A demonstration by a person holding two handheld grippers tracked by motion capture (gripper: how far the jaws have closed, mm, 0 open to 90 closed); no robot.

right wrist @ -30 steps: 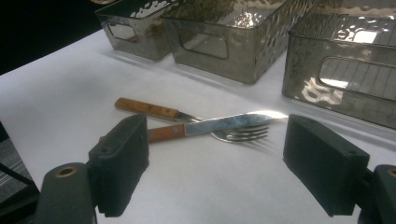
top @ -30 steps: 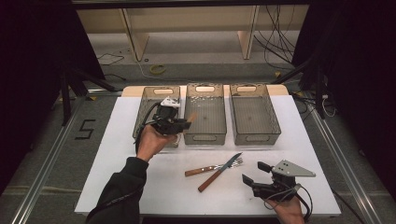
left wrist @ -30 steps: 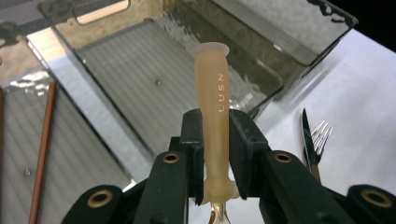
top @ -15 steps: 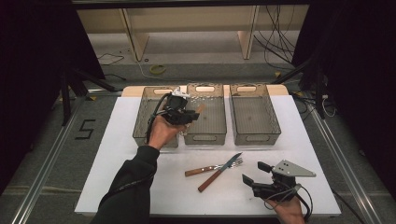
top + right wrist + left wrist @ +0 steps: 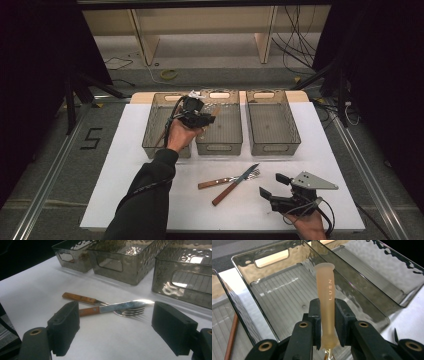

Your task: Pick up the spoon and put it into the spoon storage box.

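We see a white table (image 5: 125, 190) carrying three smoky bins; over the middle bin (image 5: 225, 132) our left gripper (image 5: 327, 322) clamps a pale plastic handle (image 5: 325, 292), upright between its jaws. Near the front, our right gripper (image 5: 115, 327) rests with jaws spread wide, facing a crossed knife (image 5: 112, 307) and fork (image 5: 82, 298).

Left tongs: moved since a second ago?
Yes. The left tongs, shut on a pale plastic handle, have shifted rightward from over the left bin to over the middle bin.
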